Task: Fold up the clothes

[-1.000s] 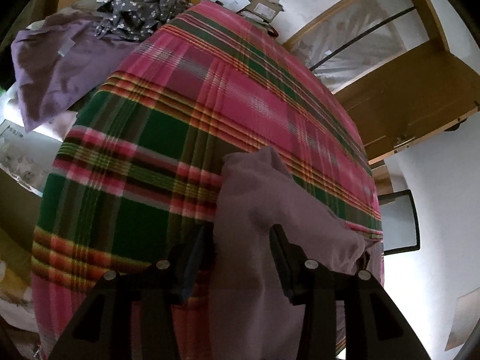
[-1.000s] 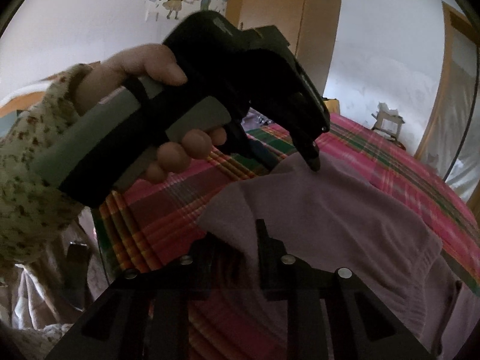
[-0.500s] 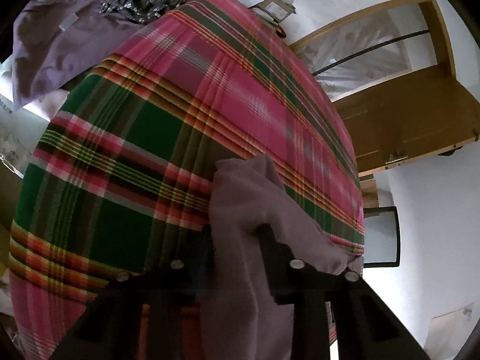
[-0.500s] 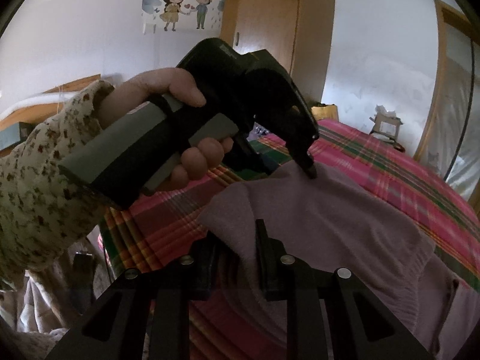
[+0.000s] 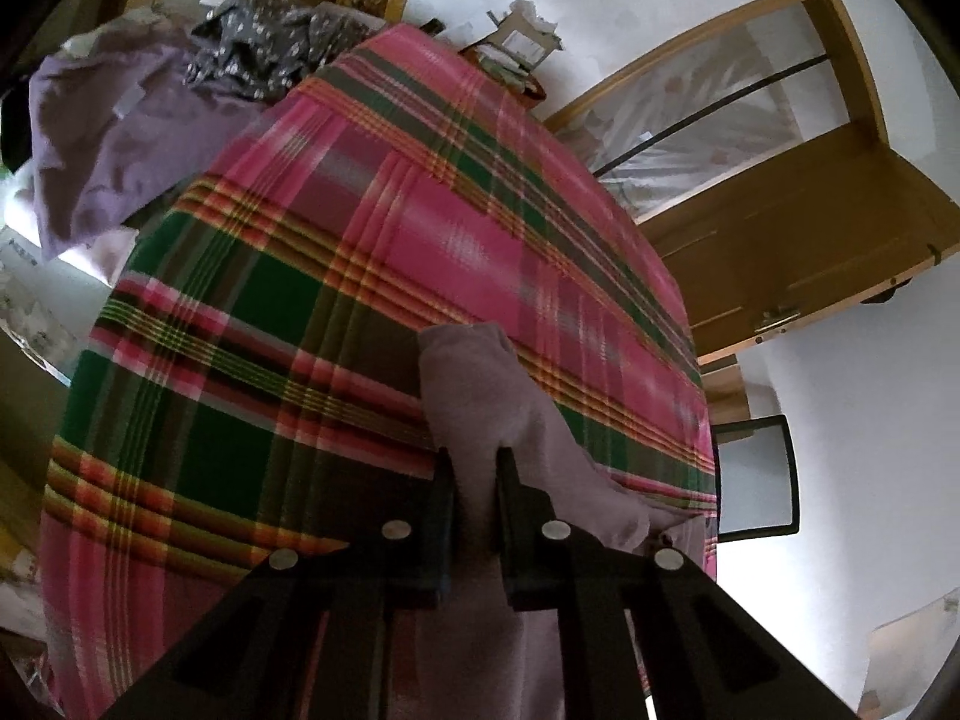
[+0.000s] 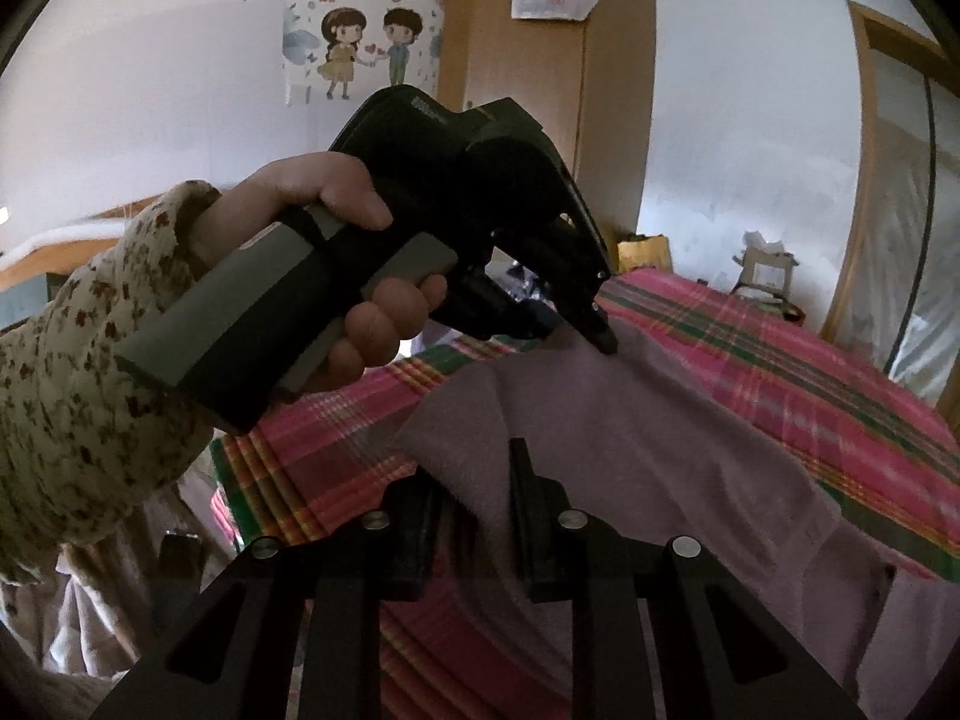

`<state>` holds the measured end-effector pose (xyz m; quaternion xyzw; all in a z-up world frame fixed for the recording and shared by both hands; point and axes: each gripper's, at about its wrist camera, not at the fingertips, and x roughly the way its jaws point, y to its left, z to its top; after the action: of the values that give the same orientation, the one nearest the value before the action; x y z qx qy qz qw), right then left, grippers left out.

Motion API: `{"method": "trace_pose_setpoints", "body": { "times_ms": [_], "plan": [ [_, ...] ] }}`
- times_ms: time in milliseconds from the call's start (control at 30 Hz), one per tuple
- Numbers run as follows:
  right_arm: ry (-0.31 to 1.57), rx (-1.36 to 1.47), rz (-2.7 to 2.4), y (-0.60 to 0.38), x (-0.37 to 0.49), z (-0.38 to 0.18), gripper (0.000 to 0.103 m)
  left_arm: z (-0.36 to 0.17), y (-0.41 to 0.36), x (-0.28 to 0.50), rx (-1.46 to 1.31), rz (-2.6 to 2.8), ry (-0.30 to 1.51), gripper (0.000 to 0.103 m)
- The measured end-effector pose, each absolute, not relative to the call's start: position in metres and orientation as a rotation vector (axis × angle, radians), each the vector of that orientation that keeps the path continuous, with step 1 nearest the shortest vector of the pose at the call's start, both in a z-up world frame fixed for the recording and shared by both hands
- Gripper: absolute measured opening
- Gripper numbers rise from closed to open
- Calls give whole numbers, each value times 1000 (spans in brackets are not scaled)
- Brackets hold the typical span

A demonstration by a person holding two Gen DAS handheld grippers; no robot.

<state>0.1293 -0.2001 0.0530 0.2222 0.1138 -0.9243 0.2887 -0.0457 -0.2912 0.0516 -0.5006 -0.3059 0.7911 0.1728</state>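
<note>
In the left wrist view, the left gripper is standing at the bottom centre of the frame, and its jaws are closing on a fold of the lilac garment. The gap between them is already narrow and the cloth is filling it. The garment is rising from the jaws as a small peak, and the rest of it is trailing down toward the lower right of the frame.

In the right wrist view, the right gripper is sitting at the bottom centre and is holding an edge of the same lilac garment in a narrow gap; the cloth is lying against the right finger. From there the garment is spreading toward the right side of the frame, over the plaid bedcover.

Further up in this view, a hand in a flowered sleeve is gripping the handle of the other gripper, and its black tip is touching the garment near the frame centre.

Behind the left gripper, the plaid bedcover is filling most of the frame. At the upper left, a purple cloth and a dark flowered cloth are lying in a pile. At the right, a wooden door is standing open.
</note>
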Motion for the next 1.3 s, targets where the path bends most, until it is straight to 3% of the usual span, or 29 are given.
{"method": "trace_pose_setpoints", "body": {
  "times_ms": [1033, 1300],
  "plan": [
    [125, 388, -2587, -108, 159, 105, 21, 130, -220, -19, -1238, 2380, -781, 10],
    [94, 410, -2565, -100, 155, 96, 21, 132, -221, -7, -1307, 2514, -585, 10]
  ]
}}
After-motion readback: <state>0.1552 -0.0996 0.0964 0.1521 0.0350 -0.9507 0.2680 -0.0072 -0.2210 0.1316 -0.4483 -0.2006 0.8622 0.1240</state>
